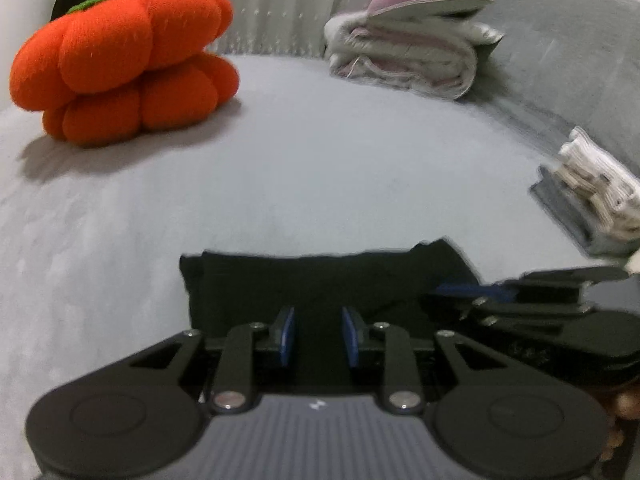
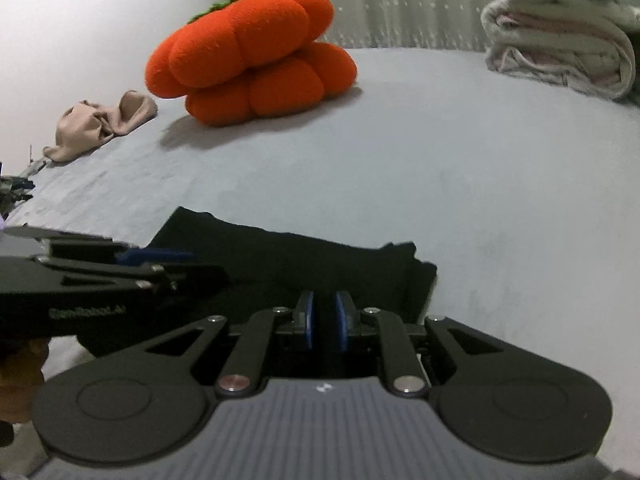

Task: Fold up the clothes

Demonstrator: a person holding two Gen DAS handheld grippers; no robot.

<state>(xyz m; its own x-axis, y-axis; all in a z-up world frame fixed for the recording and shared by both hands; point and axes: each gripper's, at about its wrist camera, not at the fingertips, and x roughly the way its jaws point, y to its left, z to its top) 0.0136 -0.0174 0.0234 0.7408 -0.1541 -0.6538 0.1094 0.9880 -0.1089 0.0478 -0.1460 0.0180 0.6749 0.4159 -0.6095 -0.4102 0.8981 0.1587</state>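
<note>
A black garment (image 1: pixel 320 276) (image 2: pixel 280 256) lies folded flat on the grey bed sheet (image 1: pixel 320 160) (image 2: pixel 480 200), a short way in from its near edge. My left gripper (image 1: pixel 319 312) sits at the garment's near edge, its blue pads a little apart with black cloth filling the gap. My right gripper (image 2: pixel 324 300) is at the same edge further right, its pads almost together on black cloth. Each gripper shows in the other's view, the right gripper (image 1: pixel 476 292) and the left gripper (image 2: pixel 160 258), side by side low over the cloth.
An orange pumpkin cushion (image 1: pixel 128 60) (image 2: pixel 256 52) sits at the back left. A rolled pink and white blanket pile (image 1: pixel 412 52) (image 2: pixel 560 48) is at the back right. A stack of folded clothes (image 1: pixel 592 204) lies on the right. A crumpled beige garment (image 2: pixel 100 124) lies far left.
</note>
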